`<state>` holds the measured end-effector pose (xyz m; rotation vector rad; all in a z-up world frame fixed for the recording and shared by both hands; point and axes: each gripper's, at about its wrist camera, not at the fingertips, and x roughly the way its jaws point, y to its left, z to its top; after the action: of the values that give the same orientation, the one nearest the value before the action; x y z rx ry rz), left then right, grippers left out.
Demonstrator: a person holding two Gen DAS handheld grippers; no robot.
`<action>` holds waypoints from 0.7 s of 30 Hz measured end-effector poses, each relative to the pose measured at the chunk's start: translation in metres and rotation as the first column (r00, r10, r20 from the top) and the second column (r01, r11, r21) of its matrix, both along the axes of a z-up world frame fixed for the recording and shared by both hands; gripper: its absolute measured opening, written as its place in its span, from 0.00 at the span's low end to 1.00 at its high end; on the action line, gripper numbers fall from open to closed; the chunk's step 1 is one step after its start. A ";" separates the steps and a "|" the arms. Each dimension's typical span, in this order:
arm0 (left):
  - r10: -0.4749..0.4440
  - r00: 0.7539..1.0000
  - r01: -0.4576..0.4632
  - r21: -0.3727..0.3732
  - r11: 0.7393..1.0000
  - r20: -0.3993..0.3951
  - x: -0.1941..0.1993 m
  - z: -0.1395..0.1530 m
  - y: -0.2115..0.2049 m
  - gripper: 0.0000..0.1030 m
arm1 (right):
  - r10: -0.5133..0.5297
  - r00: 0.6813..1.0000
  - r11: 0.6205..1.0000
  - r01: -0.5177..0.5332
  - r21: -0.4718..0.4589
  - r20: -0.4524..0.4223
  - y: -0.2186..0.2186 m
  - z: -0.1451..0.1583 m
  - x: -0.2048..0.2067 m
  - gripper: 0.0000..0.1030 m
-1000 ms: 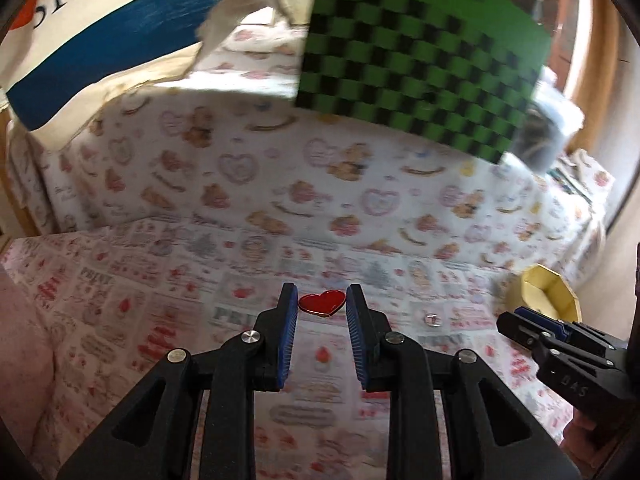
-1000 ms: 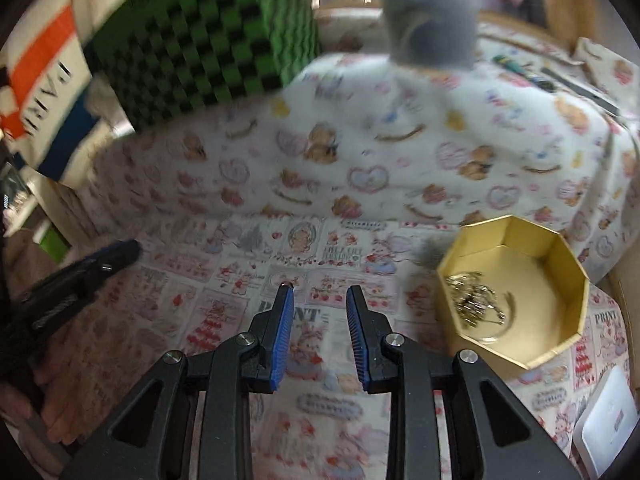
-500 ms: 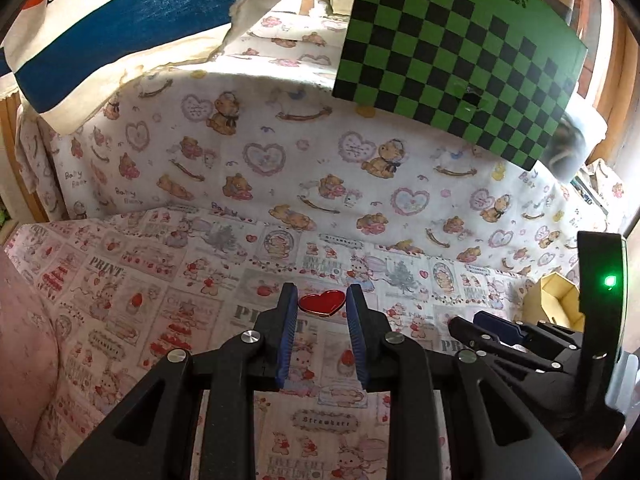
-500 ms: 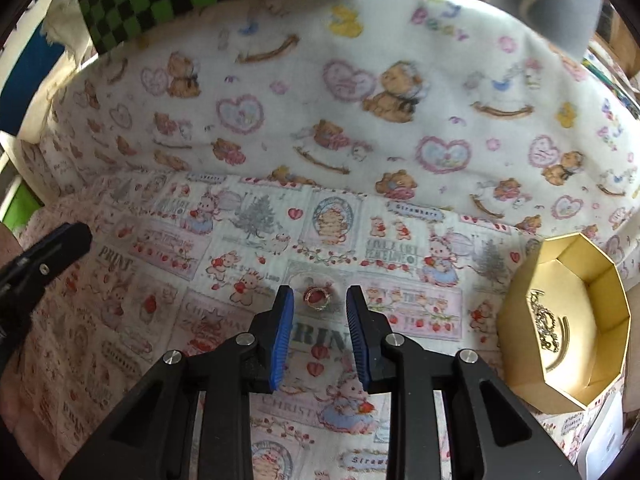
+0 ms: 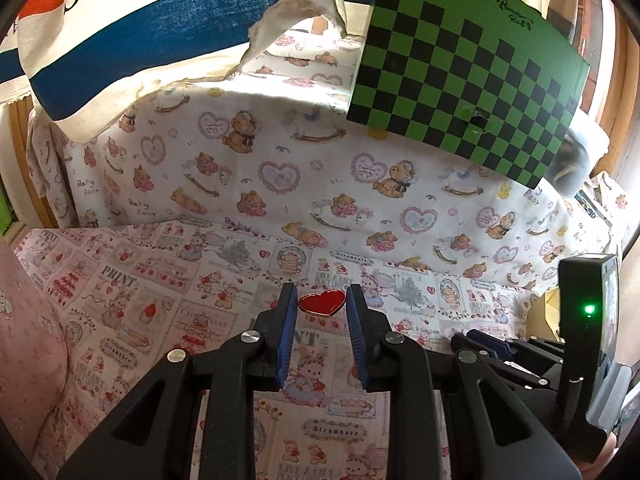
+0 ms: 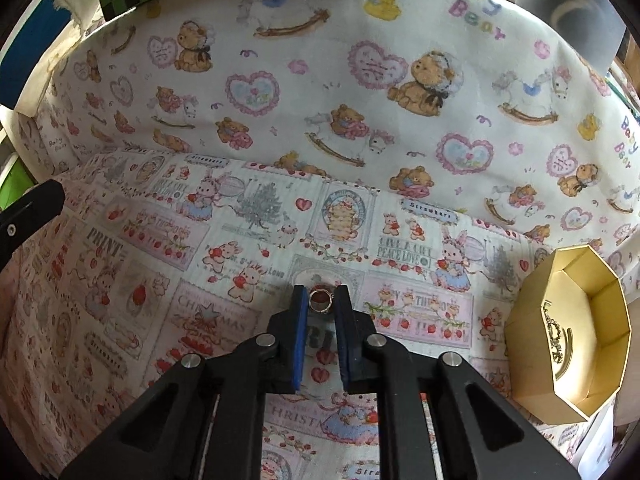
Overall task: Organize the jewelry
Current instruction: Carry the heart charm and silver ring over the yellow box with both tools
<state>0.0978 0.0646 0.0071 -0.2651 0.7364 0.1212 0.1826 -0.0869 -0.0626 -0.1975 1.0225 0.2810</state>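
Observation:
My left gripper is shut on a red heart-shaped pin, held between its blue pads above the printed cloth. My right gripper has closed around a small gold ring that sits between its fingertips at the cloth surface. A gold octagonal box stands open at the right of the right wrist view, with a chain and other jewelry inside. The right gripper's body shows at the lower right of the left wrist view.
A bear-print cloth rises behind the printed table cloth. A green checkered board leans at the back right. A striped fabric bag hangs at the back left. A white box corner lies beside the gold box.
My right gripper moved forward and down to the gold ring and narrowed its jaws around it. My left gripper kept holding the red heart and shifted slightly.

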 end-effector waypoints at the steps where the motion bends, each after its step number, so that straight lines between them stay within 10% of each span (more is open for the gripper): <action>1: -0.002 1.000 0.002 0.002 1.000 0.000 0.000 0.000 -0.001 0.23 | 0.001 1.000 1.000 -0.001 0.003 0.003 -0.004 0.002 -0.007 0.14; 21: -0.121 0.992 0.116 0.126 0.985 0.037 -0.009 0.003 -0.047 0.23 | 0.032 0.960 0.996 -0.054 0.072 0.277 -0.068 0.061 -0.099 0.14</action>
<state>0.0890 0.0173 0.0104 -0.1047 0.6956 0.0477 0.0833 -0.1545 -0.0017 -0.1814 0.7305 0.3229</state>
